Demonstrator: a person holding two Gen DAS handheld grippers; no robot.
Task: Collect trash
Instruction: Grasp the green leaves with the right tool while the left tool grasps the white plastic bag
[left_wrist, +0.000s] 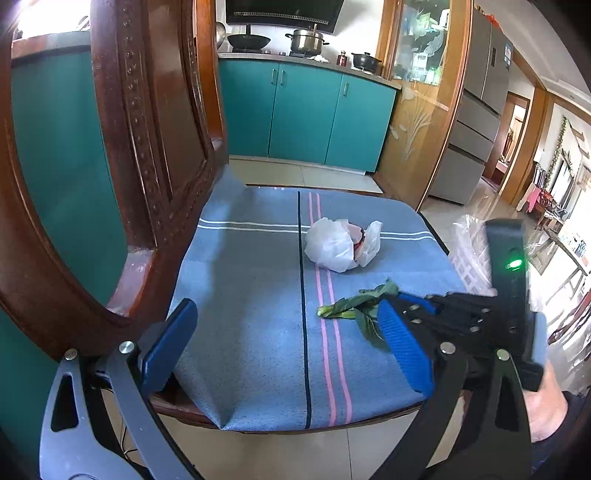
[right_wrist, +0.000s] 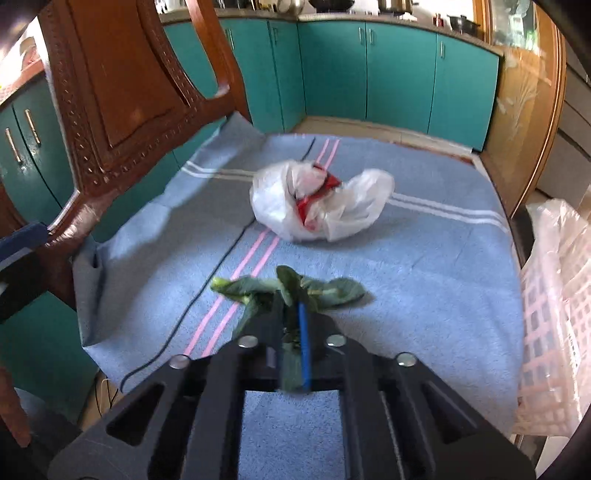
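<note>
The wilted green leaf (right_wrist: 288, 291) lies on the blue towel (right_wrist: 424, 266) and is pinched by the closed right gripper (right_wrist: 293, 317). The left gripper (left_wrist: 288, 343) is held open. The limp leaf could be torn when lifted.

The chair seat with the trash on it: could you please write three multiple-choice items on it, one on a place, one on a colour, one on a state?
1. Where does the white bag lie?
A. on the floor
B. on the blue towel covering the seat
C. in the basket

2. What colour are the cupboard doors?
A. teal
B. white
C. red

3. How is the right gripper?
A. open above the bag
B. shut on nothing
C. shut on the greens

Answers: 1 B, the bag sits on the striped towel; 2 A, the doors are teal; 3 C, leaves are pinched between its closed fingers.
</note>
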